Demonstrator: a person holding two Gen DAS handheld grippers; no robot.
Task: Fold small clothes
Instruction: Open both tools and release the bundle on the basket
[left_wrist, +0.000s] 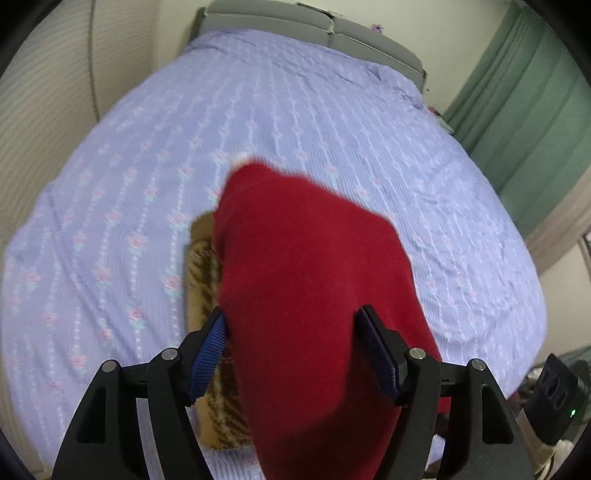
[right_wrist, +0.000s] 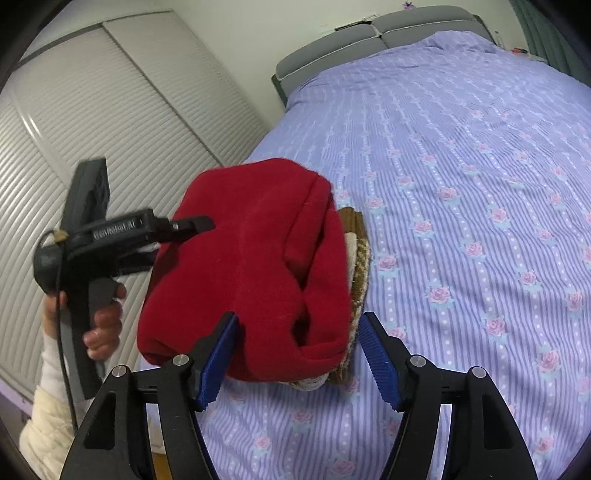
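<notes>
A folded red fleece garment (left_wrist: 314, 288) lies on top of a brown and cream checked garment (left_wrist: 203, 280) near the edge of the bed. My left gripper (left_wrist: 295, 354) is open, its blue pads on either side of the red garment's near end. In the right wrist view the red garment (right_wrist: 251, 266) rests on the checked garment (right_wrist: 358, 258). My right gripper (right_wrist: 299, 354) is open, its pads straddling the near corner of the pile. The left gripper also shows in the right wrist view (right_wrist: 207, 223), its fingers at the red garment's left side.
The bed (right_wrist: 461, 147) has a lilac cover with pink roses and a grey headboard (right_wrist: 369, 33). White louvred wardrobe doors (right_wrist: 110, 110) stand to the left. Green curtains (left_wrist: 524, 110) hang at the right.
</notes>
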